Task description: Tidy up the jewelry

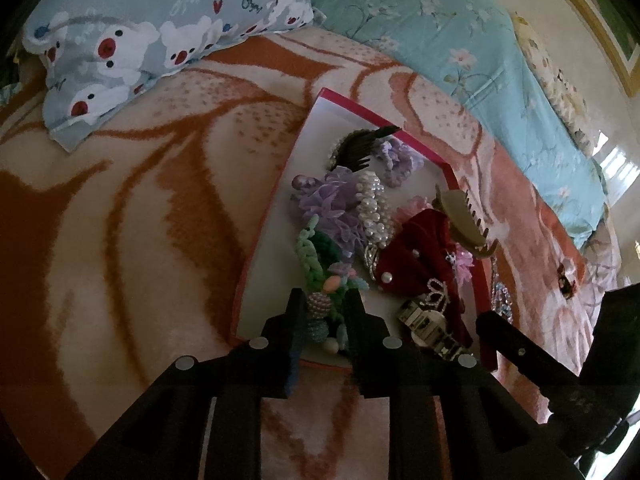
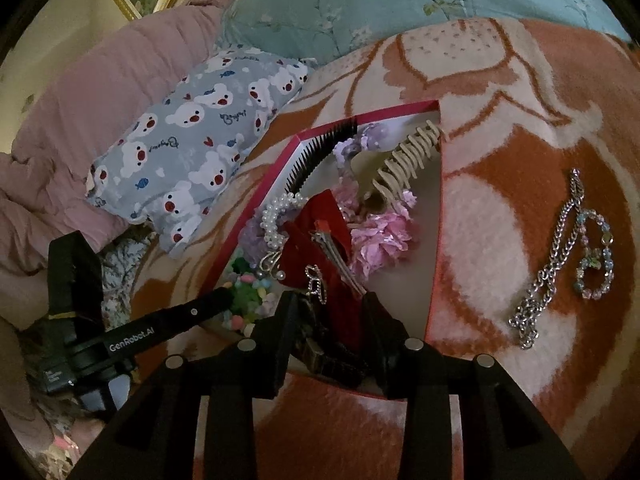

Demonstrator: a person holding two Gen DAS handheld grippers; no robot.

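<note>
On bed, left gripper (image 1: 322, 312) brackets beaded pieces at red box's (image 2: 436, 240) near edge; grip uncertain. Box already heaped with accessories. Right gripper (image 2: 330, 312) stands wide over it. Silver chain (image 2: 548, 264) and bead bracelet (image 2: 596, 256) still outside on blanket (image 2: 500, 80).

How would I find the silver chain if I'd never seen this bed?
Look at the orange-and-cream blanket, just right of the pink-rimmed box. Two pieces lie there outside the box: the long silver link chain is plain metal, while the beaded bracelet beside it is pastel.
</note>
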